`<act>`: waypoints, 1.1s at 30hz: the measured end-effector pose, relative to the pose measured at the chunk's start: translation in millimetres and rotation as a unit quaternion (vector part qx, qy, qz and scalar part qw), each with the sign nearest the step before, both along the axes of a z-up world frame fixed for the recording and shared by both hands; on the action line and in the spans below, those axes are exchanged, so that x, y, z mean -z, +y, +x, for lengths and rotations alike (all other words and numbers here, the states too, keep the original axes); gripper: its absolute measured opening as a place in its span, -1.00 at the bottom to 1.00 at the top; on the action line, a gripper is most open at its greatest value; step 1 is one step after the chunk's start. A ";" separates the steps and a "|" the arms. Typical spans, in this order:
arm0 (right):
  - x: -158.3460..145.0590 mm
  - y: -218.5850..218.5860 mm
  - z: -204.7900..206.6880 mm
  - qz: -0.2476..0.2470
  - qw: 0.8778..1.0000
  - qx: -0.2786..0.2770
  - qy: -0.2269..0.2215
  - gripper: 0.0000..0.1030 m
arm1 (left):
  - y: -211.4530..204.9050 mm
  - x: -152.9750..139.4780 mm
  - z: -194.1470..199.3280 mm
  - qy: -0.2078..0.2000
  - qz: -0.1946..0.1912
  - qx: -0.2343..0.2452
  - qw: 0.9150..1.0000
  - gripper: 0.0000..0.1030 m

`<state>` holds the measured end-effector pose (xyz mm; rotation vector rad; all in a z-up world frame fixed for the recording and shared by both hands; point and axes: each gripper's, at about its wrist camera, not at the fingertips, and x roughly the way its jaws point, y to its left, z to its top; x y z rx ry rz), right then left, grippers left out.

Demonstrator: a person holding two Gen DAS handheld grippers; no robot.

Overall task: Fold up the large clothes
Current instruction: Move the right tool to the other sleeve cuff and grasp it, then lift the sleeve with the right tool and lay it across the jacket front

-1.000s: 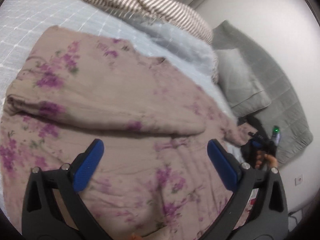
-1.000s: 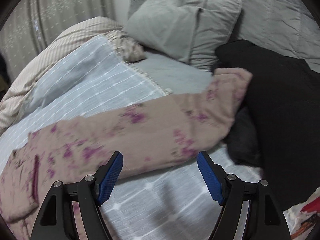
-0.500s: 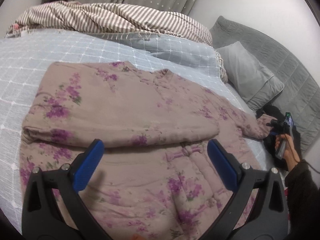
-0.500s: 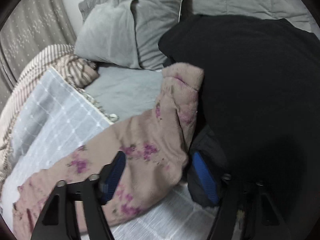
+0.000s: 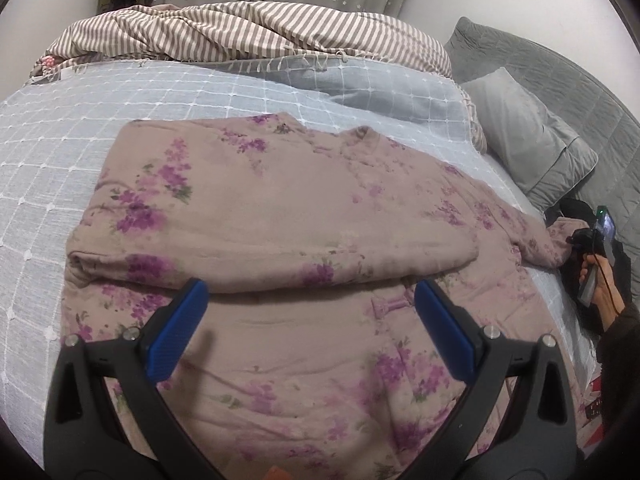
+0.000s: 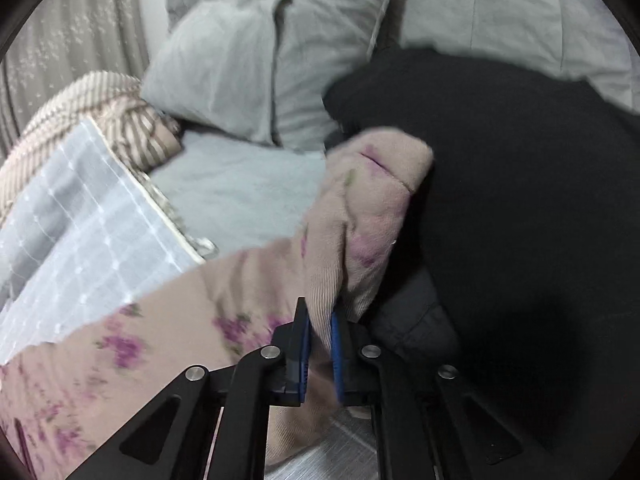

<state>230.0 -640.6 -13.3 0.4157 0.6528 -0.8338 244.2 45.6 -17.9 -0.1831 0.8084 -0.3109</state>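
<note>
A large beige padded jacket [image 5: 280, 208] with purple flowers lies spread on the bed; its left sleeve is folded across the chest. My left gripper [image 5: 308, 320] is open and empty, held above the jacket's lower front. The right sleeve stretches out to the right, where my right gripper shows small in the left wrist view [image 5: 580, 240] at the cuff. In the right wrist view my right gripper [image 6: 320, 332] is shut on the sleeve [image 6: 360, 216] near its cuff, with cloth pinched between the blue pads.
The bed has a light blue checked cover [image 5: 80, 120]. A striped duvet [image 5: 240, 32] is bunched at the far side. A grey pillow [image 6: 260, 60] and a black garment [image 6: 520, 200] lie at the head of the bed, next to the cuff.
My right gripper moved in onto the sleeve cuff and closed on it. My left gripper drew back and up, still open, so more of the jacket shows.
</note>
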 end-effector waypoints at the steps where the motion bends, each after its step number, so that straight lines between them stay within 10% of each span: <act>1: -6.0 5.3 -1.5 -0.009 1.000 -0.006 -0.002 -0.84 | 0.6 0.3 -0.1 0.003 -0.002 0.000 1.000 0.99; 18: -159.0 247.5 37.1 -0.167 0.959 -0.226 -0.037 -0.86 | 25.6 -16.2 -4.3 -0.008 -0.005 -0.059 0.998 0.99; 24: -159.4 351.1 49.8 -0.177 0.929 -0.324 -0.032 -0.86 | 33.7 -13.6 -1.1 0.007 -0.017 -0.061 0.998 0.99; 33: -80.5 480.8 83.0 -0.137 0.874 -0.465 0.030 -0.85 | 38.0 -13.6 -0.2 0.012 -0.014 -0.064 0.998 0.99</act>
